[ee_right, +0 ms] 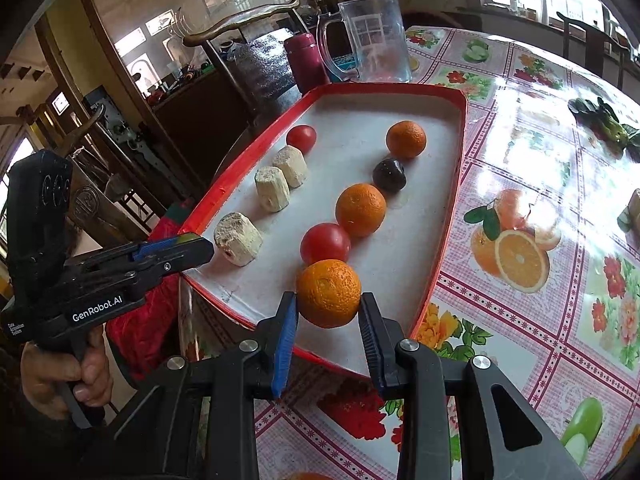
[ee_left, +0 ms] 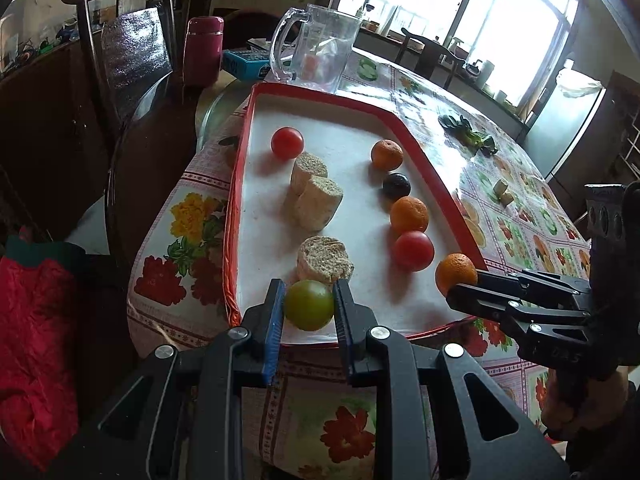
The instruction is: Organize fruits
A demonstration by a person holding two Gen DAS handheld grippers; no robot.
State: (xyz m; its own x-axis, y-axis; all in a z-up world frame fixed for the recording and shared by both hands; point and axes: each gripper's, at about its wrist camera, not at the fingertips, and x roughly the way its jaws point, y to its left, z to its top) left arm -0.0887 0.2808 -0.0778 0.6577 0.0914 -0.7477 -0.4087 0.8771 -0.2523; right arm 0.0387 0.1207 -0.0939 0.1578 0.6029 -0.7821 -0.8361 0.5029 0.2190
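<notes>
A red-rimmed white tray [ee_left: 404, 124] [ee_right: 460, 152] lies on the flowered table. My left gripper [ee_left: 309, 300] is shut on a green tomato [ee_left: 309, 305] over the tray's near left end. My right gripper [ee_right: 329, 308] is shut on an orange [ee_right: 329, 292] [ee_left: 455, 273] over the tray's near right end. Along the right side lie a red tomato [ee_left: 413, 250] [ee_right: 325, 243], two oranges [ee_left: 409, 214] [ee_left: 386, 155] and a dark plum [ee_left: 396, 186] [ee_right: 389, 175]. Another red tomato [ee_left: 287, 143] [ee_right: 301, 138] lies at the far left.
Three pale cut cylinder pieces [ee_left: 316, 202] [ee_right: 238, 238] lie along the tray's left side. A glass mug [ee_left: 318, 50], a maroon flask [ee_left: 203, 50] and a blue box [ee_left: 244, 63] stand behind the tray. Leafy greens [ee_left: 468, 134] lie on the table. A chair [ee_left: 128, 52] stands at left.
</notes>
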